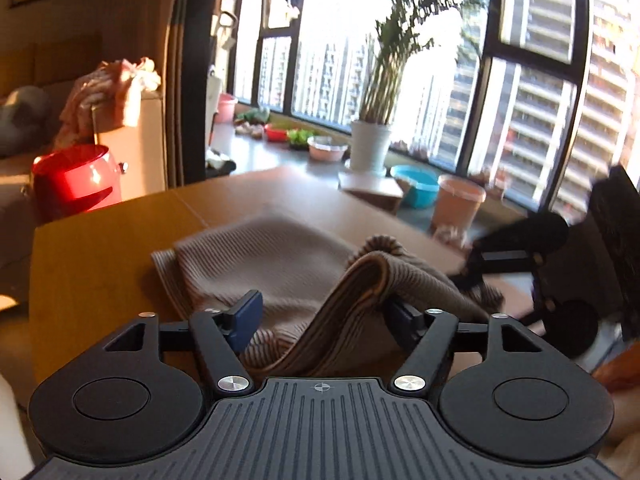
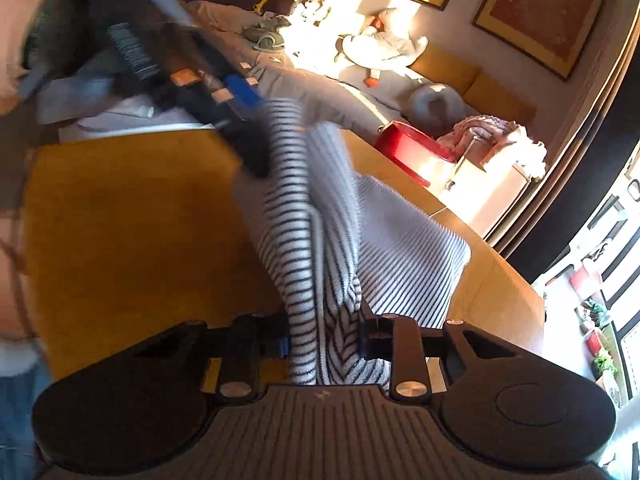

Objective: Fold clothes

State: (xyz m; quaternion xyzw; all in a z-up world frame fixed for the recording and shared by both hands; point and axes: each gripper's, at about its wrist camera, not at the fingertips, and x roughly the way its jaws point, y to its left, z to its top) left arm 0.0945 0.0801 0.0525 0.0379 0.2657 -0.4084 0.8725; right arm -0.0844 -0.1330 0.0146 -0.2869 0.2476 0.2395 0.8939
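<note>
Nearest the left wrist camera, the left gripper (image 1: 322, 316) stands spread wide, a fold of the striped garment (image 1: 280, 264) draped over its right finger rather than pinched. In the right view, the right gripper (image 2: 323, 340) has its pads against a gathered edge of the same cloth — probably clamped, though blur hides the contact. Beyond, the garment's long axis runs away across the wooden table (image 1: 100, 248), its far part lying flat — the right gripper (image 1: 476, 276) sits nearer the lifted end.
</note>
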